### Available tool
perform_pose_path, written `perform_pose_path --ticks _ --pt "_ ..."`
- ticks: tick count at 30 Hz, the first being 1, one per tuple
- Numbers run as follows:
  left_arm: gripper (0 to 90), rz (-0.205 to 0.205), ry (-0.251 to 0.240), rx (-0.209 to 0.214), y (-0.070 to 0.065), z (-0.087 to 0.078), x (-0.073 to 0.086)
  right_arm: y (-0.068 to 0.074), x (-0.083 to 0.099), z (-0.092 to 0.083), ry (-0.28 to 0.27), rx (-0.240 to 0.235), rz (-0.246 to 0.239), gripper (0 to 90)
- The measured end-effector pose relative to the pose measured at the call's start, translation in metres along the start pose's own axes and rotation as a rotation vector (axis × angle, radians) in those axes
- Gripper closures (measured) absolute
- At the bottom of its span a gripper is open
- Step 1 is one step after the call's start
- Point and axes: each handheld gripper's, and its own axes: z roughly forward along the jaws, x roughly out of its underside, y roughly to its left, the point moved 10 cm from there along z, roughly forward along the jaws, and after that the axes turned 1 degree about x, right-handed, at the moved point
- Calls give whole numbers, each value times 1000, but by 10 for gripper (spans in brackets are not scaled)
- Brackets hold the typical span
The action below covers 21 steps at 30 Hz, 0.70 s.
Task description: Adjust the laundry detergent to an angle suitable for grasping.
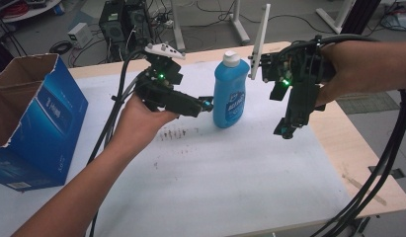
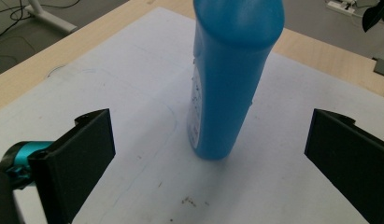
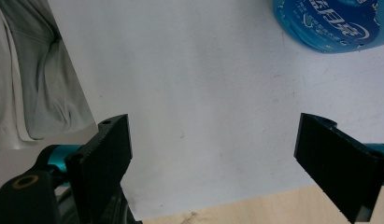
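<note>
A blue bottle [image 1: 229, 94] with a white cap stands upright on the white mat [image 1: 215, 173]. My left gripper [image 1: 206, 104] lies level, with its tips close to the bottle's left side. In the left gripper view its jaws stand wide apart, and the left gripper [image 2: 210, 126] faces the bottle [image 2: 229, 84] just ahead without touching it. My right gripper [image 1: 285, 131] hangs to the right of the bottle and points down at the mat. In the right gripper view the right gripper [image 3: 213, 140] is open and holds nothing, and the bottle's base [image 3: 334, 23] sits at the top right.
An open blue cardboard box [image 1: 32, 123] stands at the table's left edge. Dark smudges [image 1: 176, 133] mark the mat in front of the bottle. The wooden table edge [image 1: 368, 163] runs along the right. Grey cloth [image 3: 35, 79] shows at the left of the right gripper view.
</note>
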Motion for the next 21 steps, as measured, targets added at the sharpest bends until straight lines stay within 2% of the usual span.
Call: perform_pose_path --ticks 7,21 --pt "17 -4 0 10 -6 12 -1 0 2 1 -6 1 5 107" --pt "17 0 -5 0 -10 38 -3 -3 4 2 -16 0 6 107"
